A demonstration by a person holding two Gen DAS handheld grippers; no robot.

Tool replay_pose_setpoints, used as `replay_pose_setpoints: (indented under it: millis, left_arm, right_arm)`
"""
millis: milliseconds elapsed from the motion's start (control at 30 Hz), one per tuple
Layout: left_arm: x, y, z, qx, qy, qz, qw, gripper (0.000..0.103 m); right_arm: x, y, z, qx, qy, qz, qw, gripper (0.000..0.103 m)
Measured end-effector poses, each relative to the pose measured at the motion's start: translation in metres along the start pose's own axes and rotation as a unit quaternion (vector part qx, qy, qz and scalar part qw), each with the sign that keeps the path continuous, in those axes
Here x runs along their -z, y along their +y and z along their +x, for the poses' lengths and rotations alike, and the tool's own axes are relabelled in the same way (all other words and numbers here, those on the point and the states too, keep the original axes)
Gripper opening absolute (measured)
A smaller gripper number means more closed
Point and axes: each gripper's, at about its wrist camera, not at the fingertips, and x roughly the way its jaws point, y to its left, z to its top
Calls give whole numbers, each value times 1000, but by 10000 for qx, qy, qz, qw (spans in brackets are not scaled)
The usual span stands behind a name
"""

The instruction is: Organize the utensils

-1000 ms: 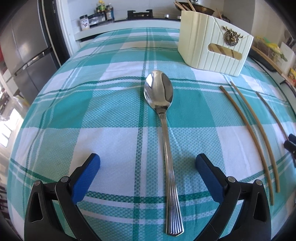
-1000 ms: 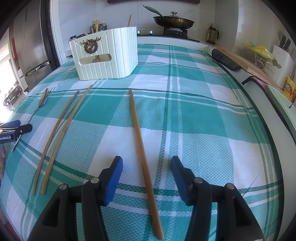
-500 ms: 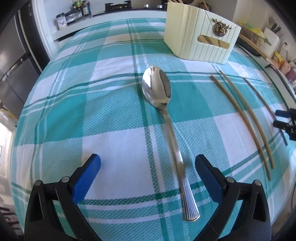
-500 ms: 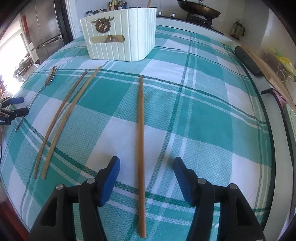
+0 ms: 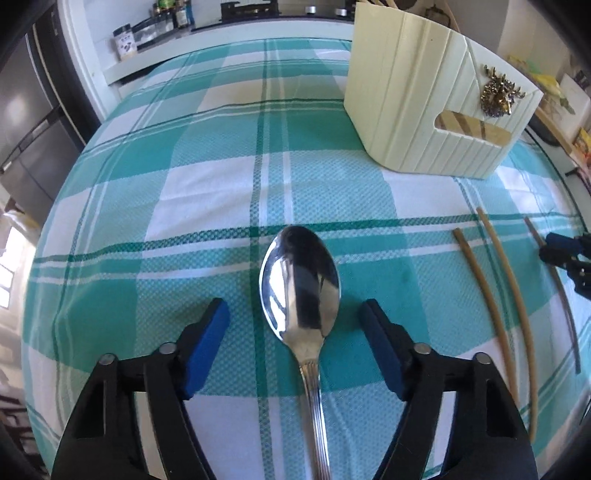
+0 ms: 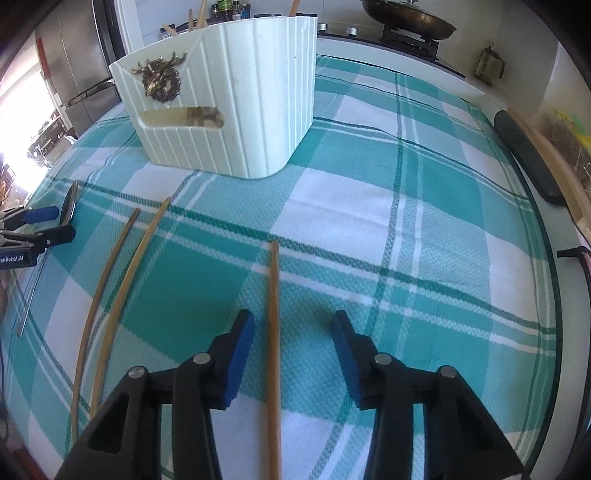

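Observation:
A steel spoon (image 5: 299, 288) lies on the teal checked tablecloth (image 5: 207, 192), bowl pointing away. My left gripper (image 5: 293, 314) straddles the spoon where bowl meets handle; its jaws are closing and the blue pads stand clear of the metal. A straight wooden chopstick (image 6: 274, 314) lies between the fingers of my right gripper (image 6: 293, 325), nearer the left pad; those jaws are closing too, with no contact visible. Two curved chopsticks (image 6: 110, 295) rest between the two grippers. A cream ribbed utensil holder (image 6: 229, 110) stands further back with several sticks in it.
A stove with a dark pan (image 6: 410, 22) and spice jars (image 5: 147, 33) sit beyond the table's far edge. A fridge (image 5: 29, 129) stands at the left. A dark long object (image 6: 524, 155) lies by the right rim of the table.
Both grippers have slid forward along their utensils: the left from the spoon's handle end to its bowl, the right further up the chopstick. Both pairs of jaws have narrowed.

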Motion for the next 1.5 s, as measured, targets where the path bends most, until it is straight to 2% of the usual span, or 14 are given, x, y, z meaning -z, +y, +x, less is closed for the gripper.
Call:
replay_pose_setpoints:
  millis: [33, 67, 100, 233, 500, 767, 1133, 1367, 1500]
  left_arm:
    - [-1, -3, -2, 43, -45, 69, 10000, 48]
    - [-2, -4, -3, 52, -71, 97, 9999, 41]
    - [-2, -3, -3, 75, -68, 105, 9999, 41]
    - [2, 6, -17, 266, -229, 6, 9994, 41]
    - [22, 11, -103, 474, -1143, 139, 9922, 41]
    - [42, 4, -170, 761, -1724, 290, 9817, 41]
    - [33, 1, -204, 1008, -2008, 350, 9738, 41]
    - [10, 5, -215, 1238, -2010, 289, 9713, 40]
    - [-14, 6, -236, 1419, -2204, 249, 9647, 40]
  right_arm:
    - [-4, 0, 1, 38, -6, 28, 10000, 25]
    - [-6, 1, 2, 50, -5, 36, 10000, 12]
    - [-8, 1, 2, 42, 4, 53, 10000, 6]
    - [-7, 0, -6, 18, -166, 204, 9997, 6]
    - [14, 4, -108, -540, -1399, 499, 9874, 6]
    - [38, 20, -191, -715, -2200, 435, 9719, 6]
    - [30, 29, -222, -657, -2652, 343, 9613, 6]
    - [10, 21, -226, -521, -2675, 278, 9617, 6]
    - [-10, 16, -233, -399, -2766, 195, 9600, 6]
